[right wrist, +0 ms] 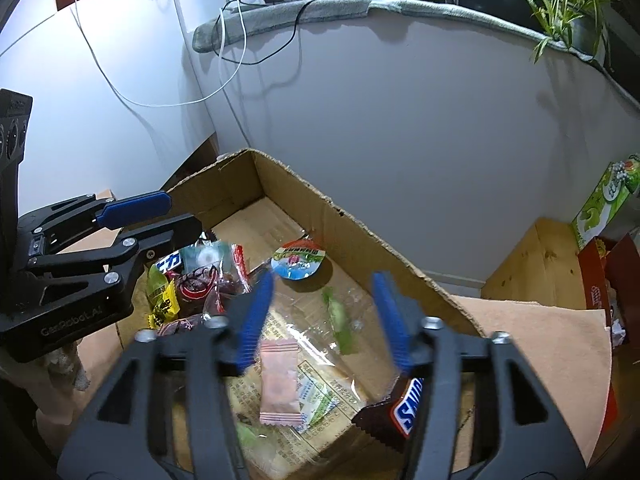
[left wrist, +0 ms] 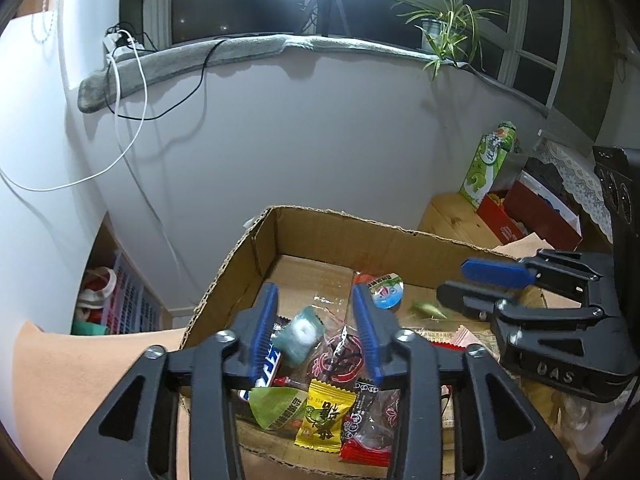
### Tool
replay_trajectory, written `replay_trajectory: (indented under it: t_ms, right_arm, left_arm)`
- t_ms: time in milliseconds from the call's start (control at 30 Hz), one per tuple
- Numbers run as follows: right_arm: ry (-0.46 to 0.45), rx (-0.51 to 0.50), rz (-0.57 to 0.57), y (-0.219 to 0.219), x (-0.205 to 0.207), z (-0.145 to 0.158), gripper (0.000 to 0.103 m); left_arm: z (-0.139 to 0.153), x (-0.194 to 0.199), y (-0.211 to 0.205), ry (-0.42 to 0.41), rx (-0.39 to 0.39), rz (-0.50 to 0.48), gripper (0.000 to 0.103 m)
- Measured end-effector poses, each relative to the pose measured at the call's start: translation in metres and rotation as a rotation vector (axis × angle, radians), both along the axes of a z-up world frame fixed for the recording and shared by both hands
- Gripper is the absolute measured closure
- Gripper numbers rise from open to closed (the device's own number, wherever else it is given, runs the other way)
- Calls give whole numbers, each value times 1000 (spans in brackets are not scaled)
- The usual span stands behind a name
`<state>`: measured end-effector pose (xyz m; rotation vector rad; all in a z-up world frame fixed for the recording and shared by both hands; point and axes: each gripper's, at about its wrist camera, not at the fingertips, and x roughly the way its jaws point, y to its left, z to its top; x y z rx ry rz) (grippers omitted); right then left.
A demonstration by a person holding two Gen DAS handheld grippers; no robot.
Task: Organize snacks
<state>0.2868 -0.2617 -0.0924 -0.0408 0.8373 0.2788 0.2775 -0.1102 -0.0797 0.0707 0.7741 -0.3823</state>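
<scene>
The snacks [left wrist: 320, 384] lie in a heap in the near left corner of the box [left wrist: 320, 232]; a pink sachet [right wrist: 279, 382] lies near its right wall. Left gripper [left wrist: 316, 332] hangs wide above the heap, holding nothing. Right gripper [right wrist: 324, 320] is wide too, over the sachet.

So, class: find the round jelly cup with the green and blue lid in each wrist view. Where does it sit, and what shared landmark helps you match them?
Left wrist view: the jelly cup lies right of centre, just past the left gripper's right fingertip.
Right wrist view: it lies at centre, beyond the right gripper.
Shared landmark: the cardboard box holding it.
</scene>
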Motion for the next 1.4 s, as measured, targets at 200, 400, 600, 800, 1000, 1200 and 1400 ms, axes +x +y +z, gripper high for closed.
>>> replay_trajectory:
  t_ms: [200,400,600,800,1000,1200,1400]
  right_arm:
    - [-14,-8,-24,-4,-3,4,34]
    - [-26,-23,-29,-5,-12,10,33]
    - [-55,-45,-25,-1,-23,20,25]
    - [-77,-63,-27,2,-33,30,24]
    - [-110,-74,-38,2,-46,39,19]
    - [-155,-88,-34,7,-69,51,16]
    - [-184,-97,-21,18,-96,59,12]
  left_arm:
    - [1,-1,1,-4,1,1,62]
    - [3,-7,2,-8,-1,4,61]
    - [13,-15,4,-21,-8,6,55]
    - [21,-23,6,-38,-11,16,49]
    - [26,-32,9,-48,-18,27,41]
    - [36,-51,15,-77,-24,35,39]
    - [49,-81,20,-127,-30,35,34]
